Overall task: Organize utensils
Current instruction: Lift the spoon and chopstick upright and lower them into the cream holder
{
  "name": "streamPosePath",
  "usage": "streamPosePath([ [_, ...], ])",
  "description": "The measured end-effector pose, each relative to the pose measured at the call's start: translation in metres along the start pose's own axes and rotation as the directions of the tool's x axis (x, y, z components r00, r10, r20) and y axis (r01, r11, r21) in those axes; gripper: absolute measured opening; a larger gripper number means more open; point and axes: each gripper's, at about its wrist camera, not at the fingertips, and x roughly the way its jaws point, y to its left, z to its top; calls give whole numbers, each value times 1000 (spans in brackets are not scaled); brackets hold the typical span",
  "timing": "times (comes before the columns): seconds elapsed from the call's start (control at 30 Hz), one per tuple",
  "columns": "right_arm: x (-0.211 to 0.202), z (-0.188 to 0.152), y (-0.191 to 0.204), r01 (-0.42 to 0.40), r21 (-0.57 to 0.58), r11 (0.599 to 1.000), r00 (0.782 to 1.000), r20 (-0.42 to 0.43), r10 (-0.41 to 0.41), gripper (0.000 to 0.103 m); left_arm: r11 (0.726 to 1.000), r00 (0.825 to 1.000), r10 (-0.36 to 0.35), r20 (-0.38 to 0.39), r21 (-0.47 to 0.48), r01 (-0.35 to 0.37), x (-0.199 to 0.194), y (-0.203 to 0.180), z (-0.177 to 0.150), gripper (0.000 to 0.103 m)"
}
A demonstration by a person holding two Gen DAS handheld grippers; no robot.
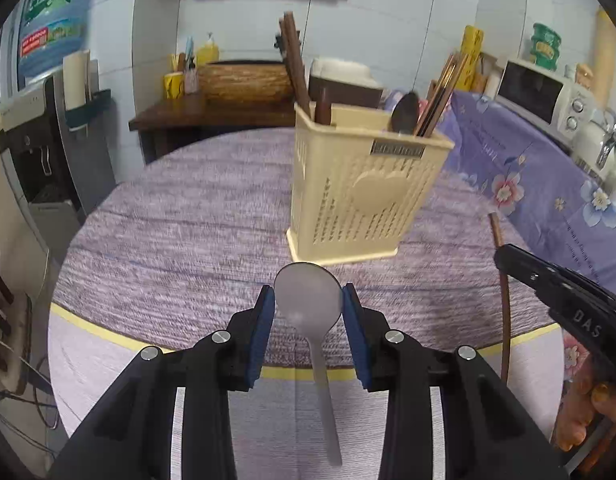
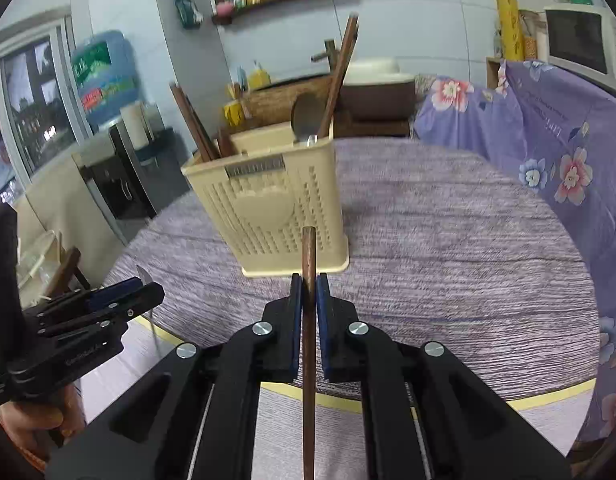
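Left wrist: grey spoon (image 1: pixel 308 300), bowl upward.

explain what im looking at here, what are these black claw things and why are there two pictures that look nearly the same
The black claws are hand-held grasping tools, one in each of a person's hands. No robot arm is involved. Each tool carries a wide-angle camera looking forward along its two fingers, so you get one picture per hand of the same scene.

In the left-hand picture, the left tool pinches a grey spoon by its bowl. In the right-hand picture, the right tool is closed on a brown chopstick.

Ahead of both, on a round table with a purple woven cover, stands a cream plastic utensil holder. It already contains chopsticks and another spoon. Each tool also shows at the edge of the other's picture.
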Motion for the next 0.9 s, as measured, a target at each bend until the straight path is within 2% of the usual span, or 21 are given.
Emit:
streamPosePath([
  [0.03, -8, 2, 0, -7, 4, 1000, 1000, 17, 7, 8, 1000, 1000, -6, 2, -3, 6, -2, 0, 2, 9],
  [0.13, -27, 8, 2, -25, -7, 1000, 998, 56, 26, 8, 1000, 1000, -10, 19, 2, 10, -7, -1, 7, 9],
  [0.27, -29, 6, 1, -16, -12, 1000, 998, 57, 17, 8, 1000, 1000, -12, 0, -20, 12, 2, 4, 6, 9],
  [0.37, -27, 3, -2, -18, -2, 1000, 998, 53, 18, 8, 998, 999, 38, 10, -44, -38, 3, 17, 6, 10],
  [0.4, -28, 3, -2, -14, -1, 1000, 998, 56, 14, 8, 997, 998, 59, 1, -45, -59, 5, 21, 7, 12],
  [0.43, -29, 2, -2, -12, -1, 1000, 998, 60, 12, 8, 995, 997, 80, -8, -52, -80, 8, 27, 7, 21],
  [0.47, -30, 3, -2, -9, -2, 1000, 998, 62, 9, 8, 992, 994, 108, -10, -63, -108, 10, 32, 6, 36],
  [0.53, -30, 3, -3, 0, 2, 1000, 998, 64, 0, 8, 985, 986, 163, -19, -54, -164, 16, 35, 2, 58],
  [0.7, -31, 1, 1, 6, -6, 1000, 998, 70, -5, 8, 979, 970, 204, -128, -3, -206, 48, 25, -16, 64],
  [0.9, -33, -2, 6, 16, -23, 1000, 997, 72, -14, 8, 967, 949, 250, -193, 7, -253, 81, 14, -33, 64],
])
